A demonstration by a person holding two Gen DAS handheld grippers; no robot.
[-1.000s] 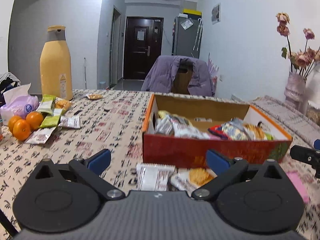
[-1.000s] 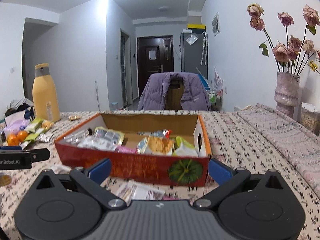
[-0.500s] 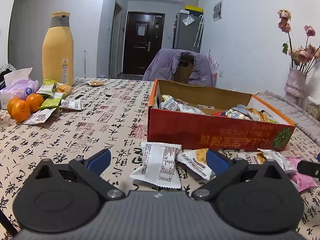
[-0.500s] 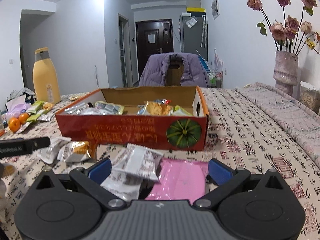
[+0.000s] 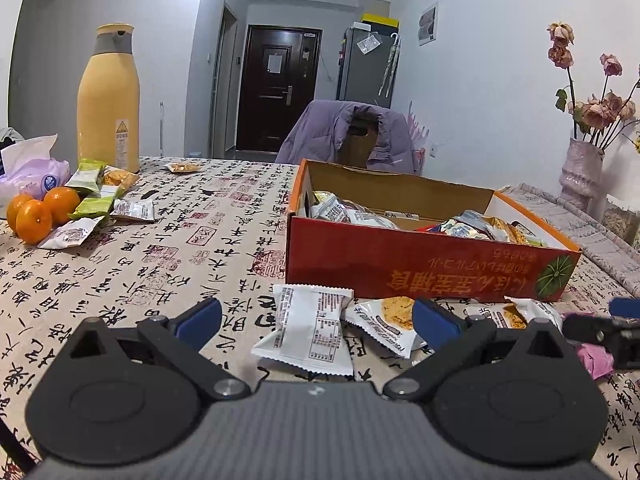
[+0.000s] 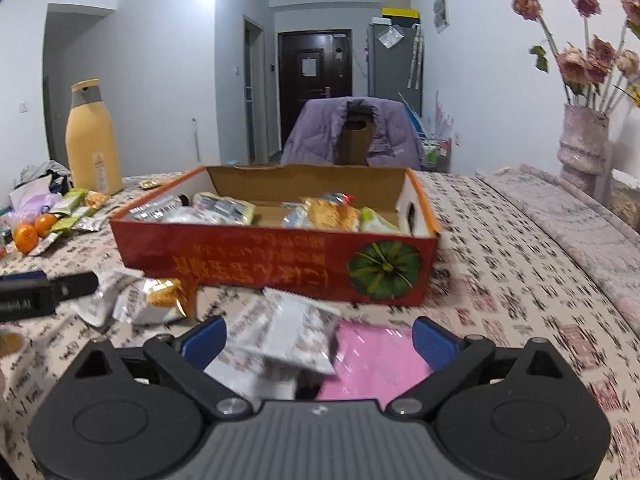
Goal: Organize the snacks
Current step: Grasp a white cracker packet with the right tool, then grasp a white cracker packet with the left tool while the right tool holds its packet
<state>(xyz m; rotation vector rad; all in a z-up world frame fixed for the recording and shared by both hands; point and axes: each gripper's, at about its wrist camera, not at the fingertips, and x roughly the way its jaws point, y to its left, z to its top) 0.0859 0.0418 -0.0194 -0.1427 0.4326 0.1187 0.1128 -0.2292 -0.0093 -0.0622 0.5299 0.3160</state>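
Orange fruit (image 5: 34, 216), three; one red box (image 5: 400, 264); two gaping tongs (image 5: 316, 322)

Snack packets (image 5: 308, 328) lie before the box (image 5: 400, 268); oranges (image 5: 36, 212) far left.

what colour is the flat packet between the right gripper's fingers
Pink packet; clearest in the right wrist view.

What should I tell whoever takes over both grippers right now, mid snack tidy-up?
Left gripper: open, empty, low over a white snack packet in front of the red box.
Right gripper: open, empty, over another white packet and a pink packet.
Done: many snacks already lie in the box.
Left: the loose packets along the box front, and the green and white packets beside the oranges near the yellow bottle.
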